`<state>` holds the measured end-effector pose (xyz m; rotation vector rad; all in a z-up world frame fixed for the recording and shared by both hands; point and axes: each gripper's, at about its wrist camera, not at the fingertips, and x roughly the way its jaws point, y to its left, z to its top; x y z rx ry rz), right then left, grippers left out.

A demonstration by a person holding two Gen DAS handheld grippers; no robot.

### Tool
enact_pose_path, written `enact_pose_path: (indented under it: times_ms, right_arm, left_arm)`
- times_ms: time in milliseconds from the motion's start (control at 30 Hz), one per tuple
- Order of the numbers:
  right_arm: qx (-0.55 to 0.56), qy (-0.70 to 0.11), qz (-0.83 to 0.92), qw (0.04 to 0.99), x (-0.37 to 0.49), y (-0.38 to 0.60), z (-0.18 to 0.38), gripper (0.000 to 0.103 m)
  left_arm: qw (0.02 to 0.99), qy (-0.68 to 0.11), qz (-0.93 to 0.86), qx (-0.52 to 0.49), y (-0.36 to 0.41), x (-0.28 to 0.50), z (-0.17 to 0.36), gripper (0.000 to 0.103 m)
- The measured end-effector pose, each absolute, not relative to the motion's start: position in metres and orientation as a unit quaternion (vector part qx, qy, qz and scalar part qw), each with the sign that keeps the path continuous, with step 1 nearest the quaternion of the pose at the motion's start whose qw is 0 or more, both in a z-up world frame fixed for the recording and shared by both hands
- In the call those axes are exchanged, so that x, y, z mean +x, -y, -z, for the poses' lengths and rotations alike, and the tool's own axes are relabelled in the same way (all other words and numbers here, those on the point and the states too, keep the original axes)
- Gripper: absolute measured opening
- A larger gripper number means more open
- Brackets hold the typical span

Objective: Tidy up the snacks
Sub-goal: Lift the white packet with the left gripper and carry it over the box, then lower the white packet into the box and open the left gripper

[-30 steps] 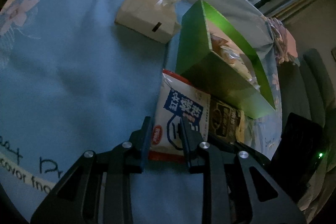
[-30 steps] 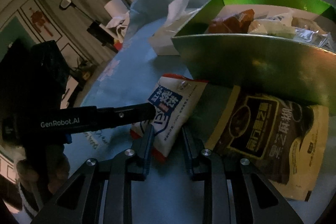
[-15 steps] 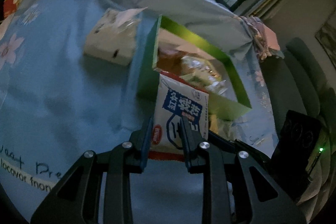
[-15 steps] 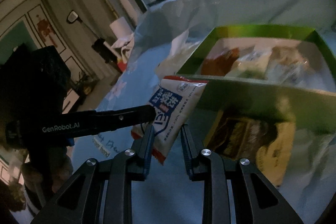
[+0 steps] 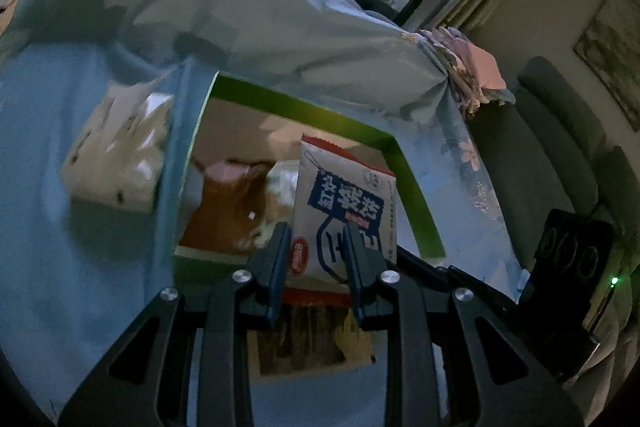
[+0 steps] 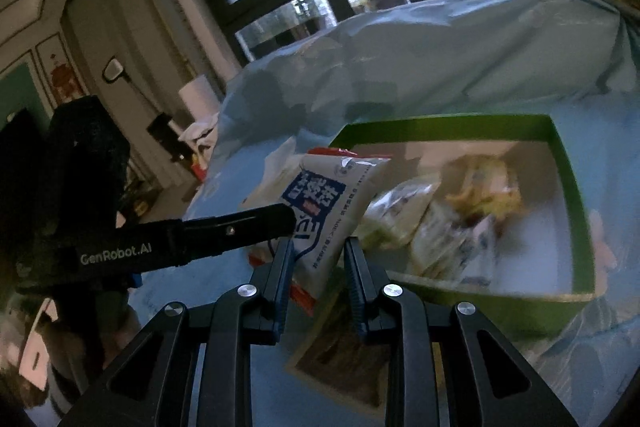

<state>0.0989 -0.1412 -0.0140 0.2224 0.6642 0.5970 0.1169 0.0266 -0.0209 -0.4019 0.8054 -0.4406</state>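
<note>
A white snack bag with blue lettering (image 5: 344,203) hangs in the air over the near edge of the green box (image 5: 304,107). My left gripper (image 5: 316,247) is shut on its lower end. My right gripper (image 6: 316,259) is shut on the same bag (image 6: 324,199) from the other side. The green box (image 6: 568,195) holds several wrapped snacks, among them an orange pack (image 5: 228,203). A dark brown and yellow snack bag (image 6: 340,355) lies on the blue cloth below both grippers, in front of the box.
A white tissue pack (image 5: 116,155) lies left of the box on the blue cloth (image 5: 60,267). A rumpled blue quilt (image 5: 260,23) rises behind the box. A grey sofa (image 5: 560,147) stands at the right. Windows are at the back.
Both grippers have lifted the white bag off the cloth and carried it up and forward over the box's near edge. The dark bag stayed on the cloth.
</note>
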Motion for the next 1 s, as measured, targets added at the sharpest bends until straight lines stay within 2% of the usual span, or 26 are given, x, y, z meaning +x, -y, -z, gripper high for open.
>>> enact_pose_path:
  times_ms: [500,1000]
  right_arm:
    - [0.073,-0.337,-0.251,0.905,0.157,0.141,0.021,0.028]
    - [0.066,-0.357,-0.246,0.899,0.171,0.136,0.036,0.028]
  left_arm:
    - [0.865,-0.391,0.218,-0.225,-0.022,0.18,0.042,0.026]
    - [0.86,-0.407,0.204,-0.23,-0.023,0.189,0.055,0.027]
